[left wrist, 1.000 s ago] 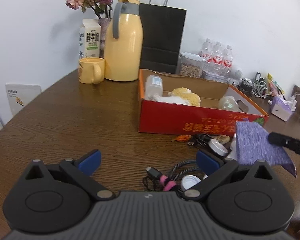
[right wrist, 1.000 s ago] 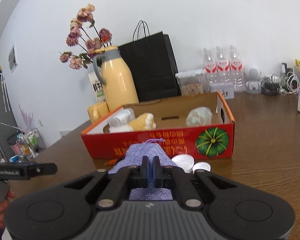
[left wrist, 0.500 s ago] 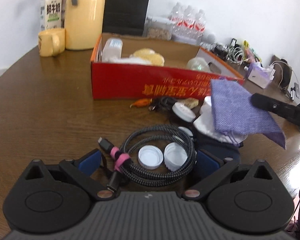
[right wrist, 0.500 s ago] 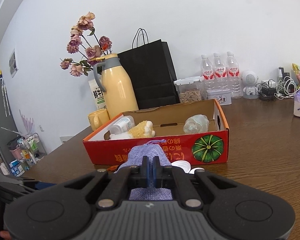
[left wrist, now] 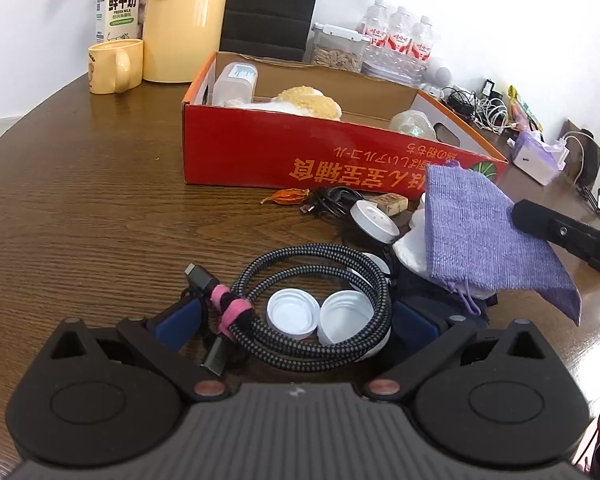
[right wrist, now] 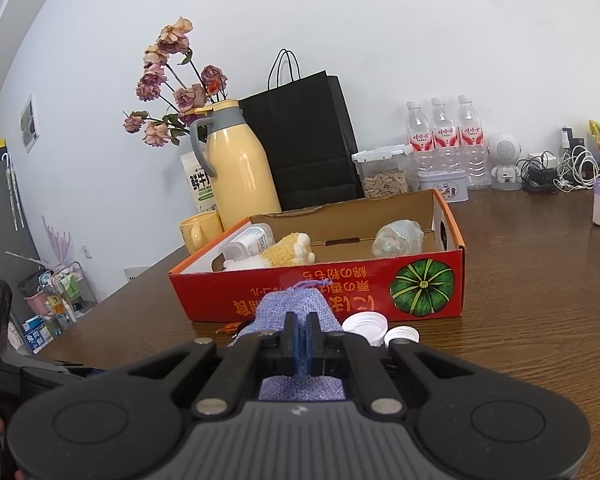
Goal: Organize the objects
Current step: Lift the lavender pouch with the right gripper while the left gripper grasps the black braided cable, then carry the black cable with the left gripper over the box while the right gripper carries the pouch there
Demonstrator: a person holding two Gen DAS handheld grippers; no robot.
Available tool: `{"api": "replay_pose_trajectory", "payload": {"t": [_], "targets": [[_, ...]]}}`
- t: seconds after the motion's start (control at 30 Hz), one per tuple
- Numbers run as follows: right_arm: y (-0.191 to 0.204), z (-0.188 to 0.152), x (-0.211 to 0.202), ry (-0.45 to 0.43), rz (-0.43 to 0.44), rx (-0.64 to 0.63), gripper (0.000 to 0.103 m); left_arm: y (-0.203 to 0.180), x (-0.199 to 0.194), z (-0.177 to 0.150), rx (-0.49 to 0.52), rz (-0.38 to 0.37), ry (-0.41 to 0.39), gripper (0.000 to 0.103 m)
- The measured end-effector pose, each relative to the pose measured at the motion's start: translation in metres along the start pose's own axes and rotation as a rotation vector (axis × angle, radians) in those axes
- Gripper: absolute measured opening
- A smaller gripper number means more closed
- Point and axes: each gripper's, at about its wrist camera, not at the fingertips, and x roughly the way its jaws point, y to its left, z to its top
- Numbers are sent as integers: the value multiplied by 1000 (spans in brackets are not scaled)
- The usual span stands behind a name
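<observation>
Left wrist view first: the left gripper (left wrist: 296,318) sits low over the wooden table (left wrist: 84,216) with its blue-padded jaws spread wide, and between them lie a coiled braided cable (left wrist: 320,276) bound with a pink tie (left wrist: 230,306) and two white bottle caps (left wrist: 290,314), open sides up, inside the coil. Just right of the coil, a purple woven pouch (left wrist: 484,240) hangs tilted above a crumpled white tissue (left wrist: 410,252), pinched at its far edge by the black fingers of the right gripper, which reach in from the right. Beyond the coil lie a round white lid (left wrist: 374,220), a thin black cord (left wrist: 332,202), a small tan block (left wrist: 390,200) and an orange dried husk (left wrist: 286,197), all near the front wall of a red cardboard box (left wrist: 300,160). Inside the box are a white bottle (left wrist: 236,82) on its side, a yellow plush toy (left wrist: 310,102) and a clear crumpled bottle (left wrist: 412,124). From the right wrist view, the right gripper (right wrist: 300,340) is clamped tight on the purple woven pouch, held in front of the box's pumpkin print. Behind the box stand a yellow mug (left wrist: 114,66), a yellow thermos jug (right wrist: 238,172), a milk carton (left wrist: 118,8), dried roses (right wrist: 176,92), a black paper bag (right wrist: 308,140) and three water bottles (right wrist: 444,136) against the wall.
</observation>
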Motion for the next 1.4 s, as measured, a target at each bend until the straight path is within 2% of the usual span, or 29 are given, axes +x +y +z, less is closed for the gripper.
{"api": "replay_pose_trajectory", "payload": {"t": [0.13,0.2,0.27,0.6,0.8,1.13,1.4], "targets": [[1,-1,1,1,3,2,2,0,0,-2,-13,2,-19,102],[1,-1,0,1,3,2,2,1,-1,-2,-17,-2,-30,95],[1,-1,0,1,2,2,2,1,-3,-3,-20,-2,-40,93],[4,0,-3,-9,8,-2,2,3,-12,-5,-8,-8,-89,89],[7,6,-7,-32,15,-15,2,-2,-31,3,32,-11,-177,89],[13,43,0,-125,23,-78,2,-20,-44,53,95,-26,-333,89],[4,86,41,-174,-17,-114,2,-37,-21,106,108,-19,-413,90]]}}
